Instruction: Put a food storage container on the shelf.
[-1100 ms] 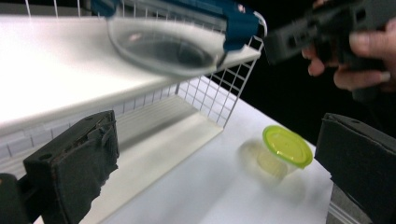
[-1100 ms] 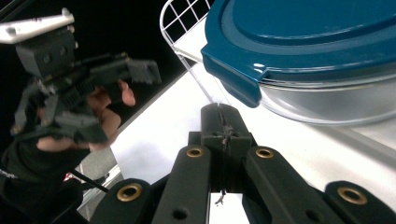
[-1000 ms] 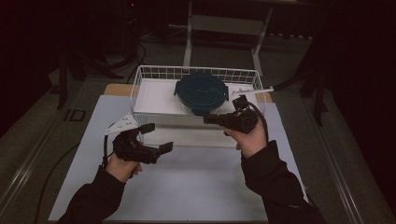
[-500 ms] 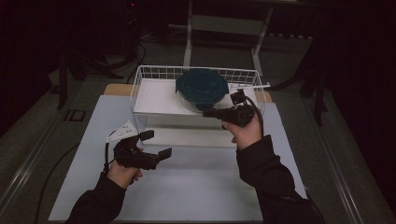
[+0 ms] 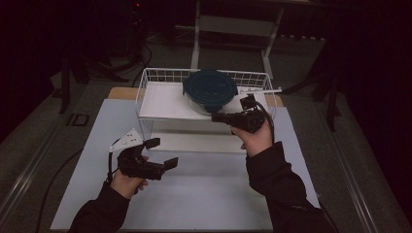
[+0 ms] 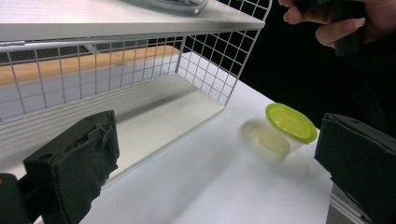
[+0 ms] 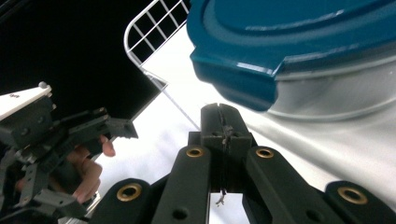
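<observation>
The round container with the blue lid (image 5: 210, 90) sits lid up on the wire rack's (image 5: 145, 92) top shelf. The right tongs (image 5: 217, 117), closed and empty, point at its rim; its far part is cut off in the right gripper view. The left tongs (image 5: 162, 153) are open, near the rack's front.

High view: fixed above the near edge of the table (image 5: 194, 213), facing forward and down, far enough to take in both hands and the whole wire rack (image 5: 160, 97). Left gripper view: low over the table, looking between its own jaws toward the rack's lower shelf and a green-lidded tub (image 6: 287, 126). Right gripper view: very close beneath the blue-lidded container (image 7: 299, 51), facing back at the left tongs (image 7: 100, 123). Shared by all three: the rack.
</observation>
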### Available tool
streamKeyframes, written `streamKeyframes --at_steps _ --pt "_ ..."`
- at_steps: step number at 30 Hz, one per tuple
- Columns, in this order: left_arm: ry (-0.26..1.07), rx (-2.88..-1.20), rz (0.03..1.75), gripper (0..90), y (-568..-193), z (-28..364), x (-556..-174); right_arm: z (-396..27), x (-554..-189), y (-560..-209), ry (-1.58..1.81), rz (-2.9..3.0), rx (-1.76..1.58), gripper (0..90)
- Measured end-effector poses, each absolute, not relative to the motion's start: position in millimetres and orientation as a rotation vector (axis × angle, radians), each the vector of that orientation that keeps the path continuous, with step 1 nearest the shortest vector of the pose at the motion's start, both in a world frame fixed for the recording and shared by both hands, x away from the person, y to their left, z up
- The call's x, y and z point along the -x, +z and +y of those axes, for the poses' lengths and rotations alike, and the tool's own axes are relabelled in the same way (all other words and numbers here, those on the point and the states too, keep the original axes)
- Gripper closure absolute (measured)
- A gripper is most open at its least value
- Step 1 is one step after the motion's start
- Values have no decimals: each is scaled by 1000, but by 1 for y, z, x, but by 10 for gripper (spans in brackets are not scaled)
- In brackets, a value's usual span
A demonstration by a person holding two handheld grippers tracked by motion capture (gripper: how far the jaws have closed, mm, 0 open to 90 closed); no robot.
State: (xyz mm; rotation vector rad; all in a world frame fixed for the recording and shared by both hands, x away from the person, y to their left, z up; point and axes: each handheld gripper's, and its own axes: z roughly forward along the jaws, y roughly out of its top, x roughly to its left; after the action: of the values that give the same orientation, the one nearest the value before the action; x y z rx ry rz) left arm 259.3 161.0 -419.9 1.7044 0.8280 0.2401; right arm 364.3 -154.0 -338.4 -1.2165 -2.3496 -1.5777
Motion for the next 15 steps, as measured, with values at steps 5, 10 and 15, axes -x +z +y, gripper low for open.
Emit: streamKeyframes --at_steps 5,10,15 --pt "255 -1684 806 0 -424 164 -251 -162 -355 -342 -1591 -2355 1191 817" --pt "267 -1676 780 0 -429 169 -242 -172 -346 -345 -1628 -2358 1168 579" --pt "264 -1681 753 0 -436 174 -233 -181 -335 -351 -1699 -2345 1161 298"
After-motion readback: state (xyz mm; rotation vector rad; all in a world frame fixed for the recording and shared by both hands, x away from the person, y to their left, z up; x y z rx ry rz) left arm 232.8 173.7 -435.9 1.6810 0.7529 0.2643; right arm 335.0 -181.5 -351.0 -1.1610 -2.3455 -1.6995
